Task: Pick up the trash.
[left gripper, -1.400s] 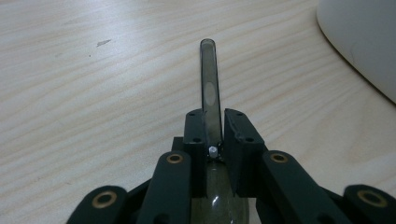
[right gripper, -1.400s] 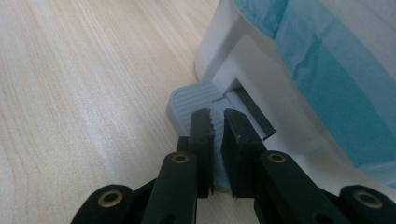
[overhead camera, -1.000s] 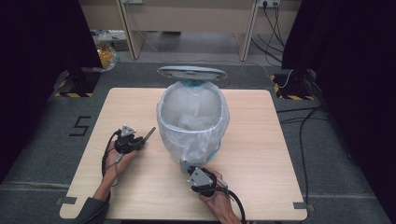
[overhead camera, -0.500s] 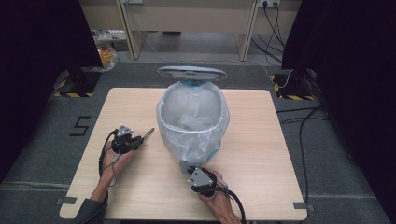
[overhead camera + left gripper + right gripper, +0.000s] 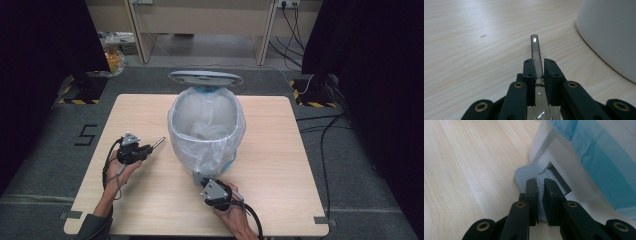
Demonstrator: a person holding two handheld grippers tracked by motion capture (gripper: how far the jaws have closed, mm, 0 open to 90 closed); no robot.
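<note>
**Pedal bin, both claws closed**

My right claw (image 5: 539,182) is closed with its tips on the grey foot pedal (image 5: 525,176) at the base of the white pedal bin (image 5: 206,127), mid-surface, lid (image 5: 205,78) up. My left claw (image 5: 539,63) grips a thin metal strip (image 5: 535,51), low over the wooden surface (image 5: 280,160) beside the bin.
</note>
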